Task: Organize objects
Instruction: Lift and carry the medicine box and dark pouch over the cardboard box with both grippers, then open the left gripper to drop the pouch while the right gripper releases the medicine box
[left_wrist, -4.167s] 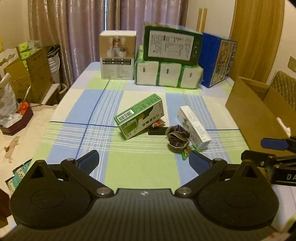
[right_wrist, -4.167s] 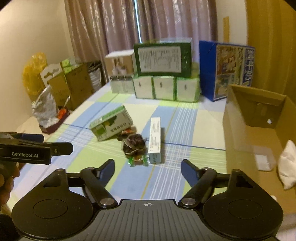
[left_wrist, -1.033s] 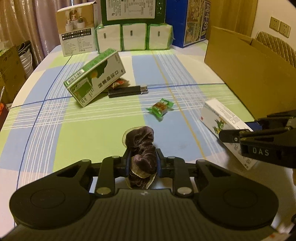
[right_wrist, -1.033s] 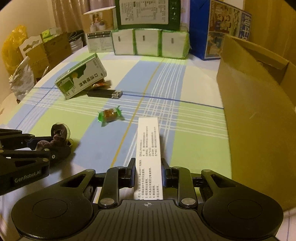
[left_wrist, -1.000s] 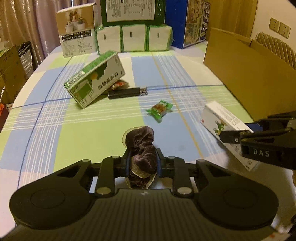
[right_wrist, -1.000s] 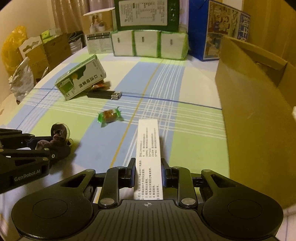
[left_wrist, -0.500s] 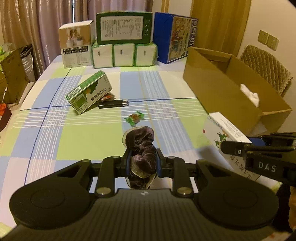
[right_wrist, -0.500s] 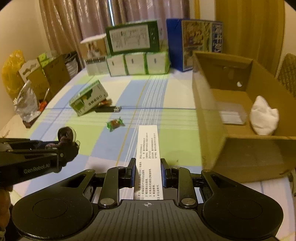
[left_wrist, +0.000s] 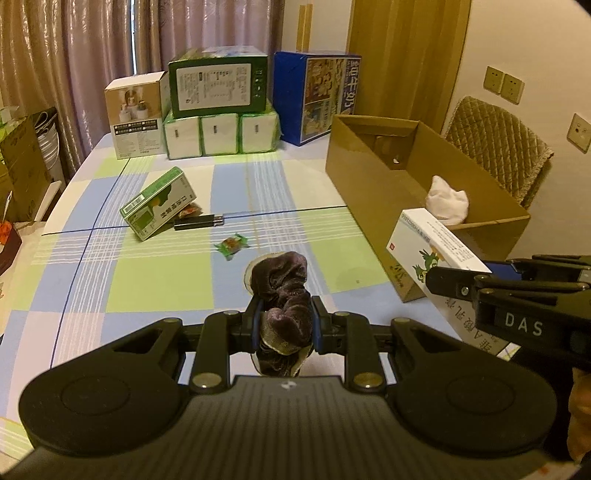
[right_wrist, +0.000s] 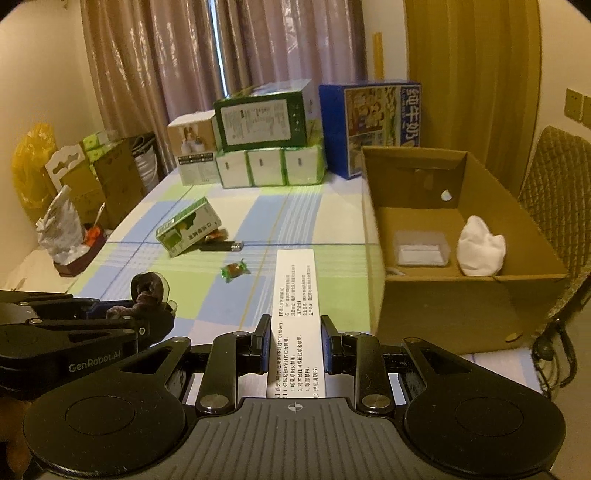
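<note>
My left gripper (left_wrist: 284, 325) is shut on a dark purple scrunchie (left_wrist: 282, 284), held above the checked tablecloth (left_wrist: 155, 273). My right gripper (right_wrist: 294, 349) is shut on a long white medicine box (right_wrist: 297, 295), lifted beside the open cardboard box (right_wrist: 443, 299). In the left wrist view the white medicine box (left_wrist: 432, 251) shows at the right, near the cardboard box (left_wrist: 354, 177). In the right wrist view the scrunchie (right_wrist: 147, 290) shows at lower left. A green carton (left_wrist: 159, 208), a black lighter (left_wrist: 199, 222) and a green-wrapped candy (left_wrist: 231, 245) lie on the table.
Inside the cardboard box lie a white cloth (right_wrist: 480, 247) and a clear plastic case (right_wrist: 421, 251). Stacked cartons (left_wrist: 221, 110) and a blue milk box (left_wrist: 317, 96) line the far edge. A padded chair (left_wrist: 498, 147) stands right; boxes and bags (right_wrist: 85, 184) left.
Both grippers closed on their items and rose well above the table. The view has pulled back, so the cardboard box's inside shows.
</note>
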